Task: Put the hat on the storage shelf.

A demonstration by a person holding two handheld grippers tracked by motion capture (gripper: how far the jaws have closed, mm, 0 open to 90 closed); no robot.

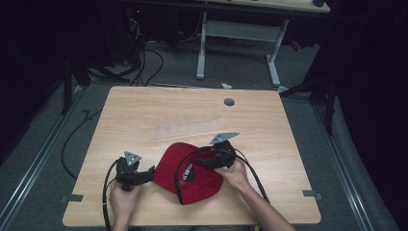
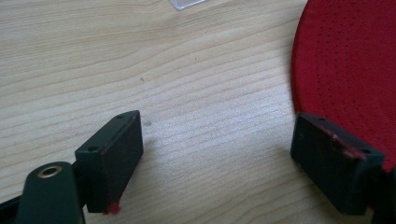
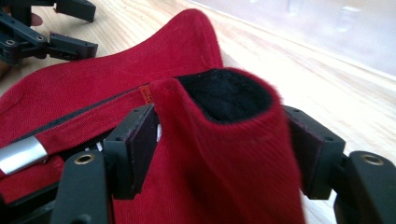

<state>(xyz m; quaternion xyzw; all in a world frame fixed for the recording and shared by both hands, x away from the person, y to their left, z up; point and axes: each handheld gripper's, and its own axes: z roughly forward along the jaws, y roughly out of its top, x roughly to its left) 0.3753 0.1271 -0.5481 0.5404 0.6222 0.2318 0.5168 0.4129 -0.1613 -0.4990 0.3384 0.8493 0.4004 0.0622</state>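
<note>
Red cloth cap (image 1: 190,174), near-centre of pale wooden table (image 1: 144,110): left gripper (image 1: 149,172) spread apart and empty, brim edge at its 3 o'clock just beside; right gripper (image 3: 219,140) clamped on a fold of cap at the 2 o'clock side.

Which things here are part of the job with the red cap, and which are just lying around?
In the job:
red cap
right gripper, clamped on a fold of the cap
left gripper, open beside the brim

Lying about:
clear plastic sheet
grey grommet
</note>
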